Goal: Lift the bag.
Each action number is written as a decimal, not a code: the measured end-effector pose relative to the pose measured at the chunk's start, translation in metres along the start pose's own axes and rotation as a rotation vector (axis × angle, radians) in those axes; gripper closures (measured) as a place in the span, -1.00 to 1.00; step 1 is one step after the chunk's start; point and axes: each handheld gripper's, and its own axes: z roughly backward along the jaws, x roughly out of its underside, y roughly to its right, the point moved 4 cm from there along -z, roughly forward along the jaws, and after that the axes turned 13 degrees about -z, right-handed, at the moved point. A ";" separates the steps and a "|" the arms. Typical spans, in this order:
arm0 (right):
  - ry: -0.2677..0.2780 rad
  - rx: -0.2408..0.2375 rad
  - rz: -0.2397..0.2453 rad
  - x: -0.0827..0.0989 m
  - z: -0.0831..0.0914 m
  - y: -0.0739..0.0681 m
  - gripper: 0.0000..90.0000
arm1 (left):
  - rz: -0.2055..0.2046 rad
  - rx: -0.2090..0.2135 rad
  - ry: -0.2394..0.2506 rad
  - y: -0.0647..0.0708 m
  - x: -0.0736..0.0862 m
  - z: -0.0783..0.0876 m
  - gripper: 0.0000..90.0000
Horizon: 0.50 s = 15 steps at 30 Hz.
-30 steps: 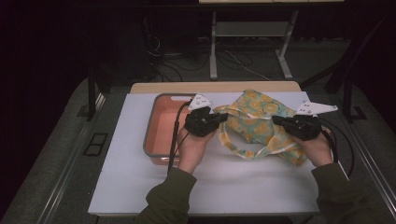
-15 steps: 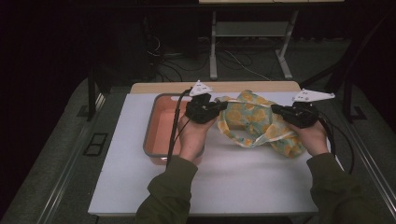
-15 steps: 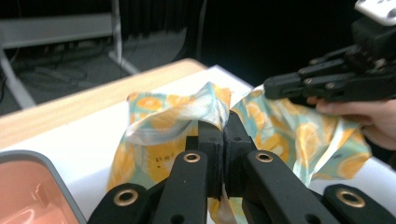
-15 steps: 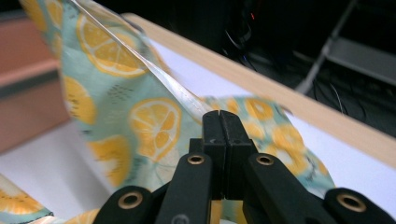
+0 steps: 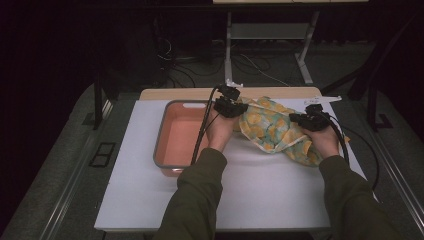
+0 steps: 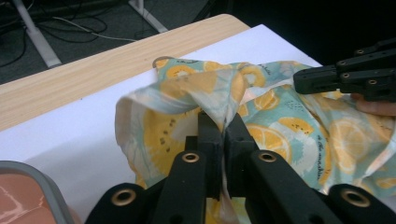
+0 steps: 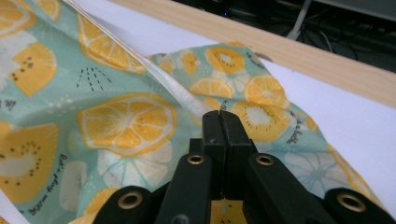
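1. White sheeting covers the tabletop (image 5: 260,200); its nearest part is bare, with the person's two olive sleeves (image 5: 200,200) coming in over the near edge.
2. Left of centre on the sheet stands a grey-rimmed tub (image 5: 161,145) with a pink inside; the left forearm passes just beside its right wall.
3. Right of the tub lies a crumpled cloth (image 5: 272,132), teal with an orange-slice print, resting on the white sheet between the two hands.
4. The left hand-held gripper (image 5: 235,106) is at the cloth's left end. In the left gripper view its jaws stand nearly together with a raised fold of the cloth (image 6: 187,93) pinched between the pads. These jaws have just been opening slightly, yet the fold is between them and the pads press on it.
5. The right hand-held gripper (image 5: 302,119) is at the cloth's right end. In the right gripper view its jaws are clenched tight on the cloth (image 7: 126,121), with a pale hem running up to the tips.
6. A bare wooden strip (image 5: 175,93) of the tabletop shows along the far edge of the sheet.
7. Beyond it, the dark floor holds loose cables (image 5: 175,75) and a light metal frame (image 5: 270,30).
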 end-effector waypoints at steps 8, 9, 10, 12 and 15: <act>0.049 -0.114 -0.069 -0.005 0.022 -0.003 0.27 | -0.040 0.024 -0.003 0.000 0.003 0.011 0.07; 0.056 -0.125 -0.070 -0.006 0.026 -0.005 0.14 | -0.050 0.029 0.000 0.001 0.003 0.014 -0.02; 0.064 -0.133 -0.068 -0.006 0.029 -0.007 0.03 | -0.057 0.040 0.007 0.002 0.004 0.017 -0.11; 0.073 -0.151 -0.068 -0.007 0.036 -0.011 -0.14 | -0.072 0.064 0.013 0.004 0.006 0.023 -0.31; 0.080 -0.173 -0.058 -0.007 0.044 -0.018 -0.32 | -0.114 0.083 0.027 0.010 0.009 0.034 -0.49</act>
